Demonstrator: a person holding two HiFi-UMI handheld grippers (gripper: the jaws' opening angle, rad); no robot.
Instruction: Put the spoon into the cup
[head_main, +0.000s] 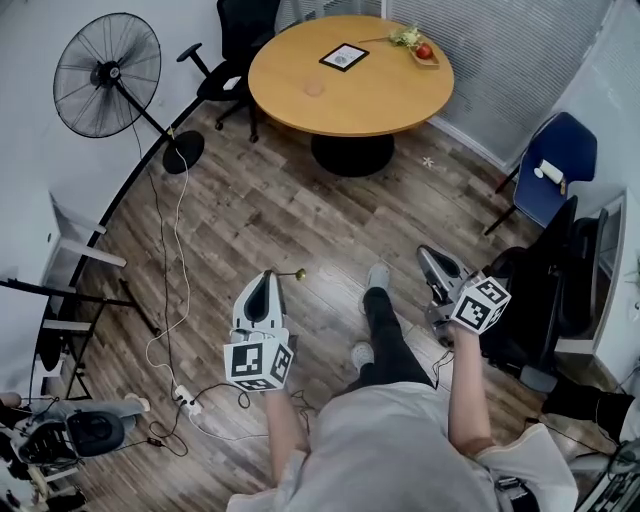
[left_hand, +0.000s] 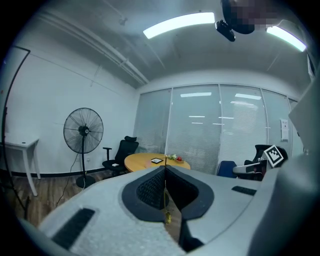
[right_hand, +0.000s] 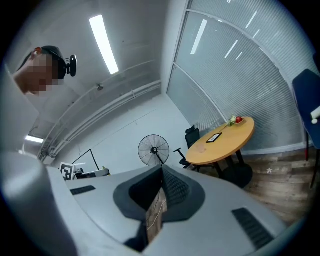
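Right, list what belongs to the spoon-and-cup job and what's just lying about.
Job: spoon, clamped in the left gripper; cup on the round table.
Lying about: fan, picture frame, tray with flowers, blue chair, black office chair.

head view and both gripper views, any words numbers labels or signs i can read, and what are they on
No text can be read in any view.
The cube on the left gripper: black and white square patterns only, no letters or numbers.
The cube on the right gripper: the same, patterns only.
The dark frame on the round table: too small to read.
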